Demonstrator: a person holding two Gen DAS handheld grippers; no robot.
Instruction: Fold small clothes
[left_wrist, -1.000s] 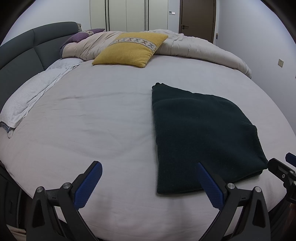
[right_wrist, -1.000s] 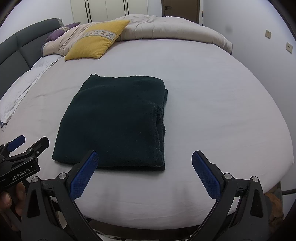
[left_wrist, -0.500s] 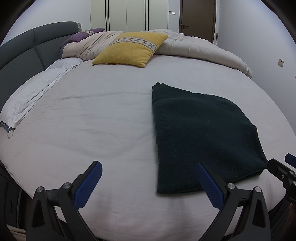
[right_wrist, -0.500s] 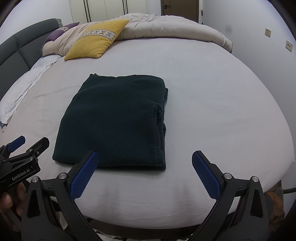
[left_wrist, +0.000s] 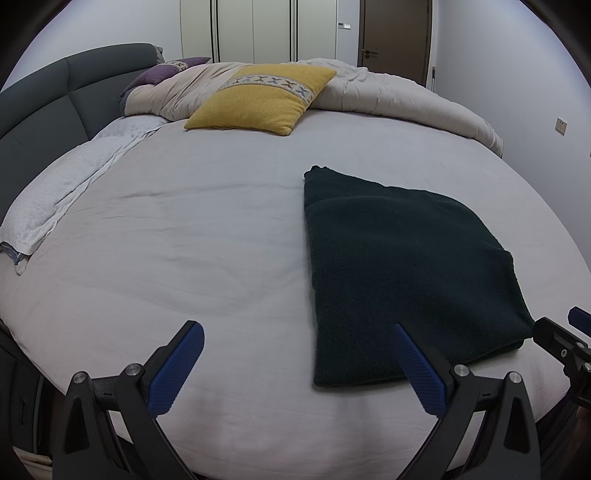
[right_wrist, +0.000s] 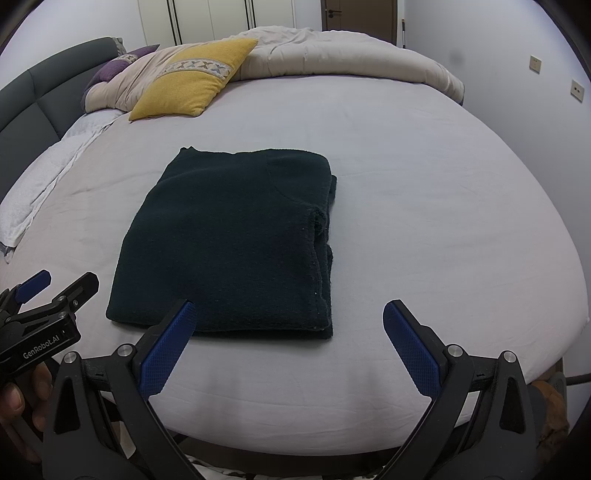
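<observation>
Nothing moved since earlier frames; dark green sweater lies folded on bed; both hand-held grippers wide, empty, backed off, fold apparently done.

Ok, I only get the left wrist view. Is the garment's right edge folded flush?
Observer: Not quite. On the garment, the right edge shows stacked layers, and a lower one sticks out past the top one.
Operator: Is the right tool holding anything?
Observer: No. The right tool is open and empty, facing the garment's near edge.
Operator: And where is my tool relative to the garment?
Observer: The left tool sits off the near left corner, clear of the fabric, with a hand on its grip.
</observation>
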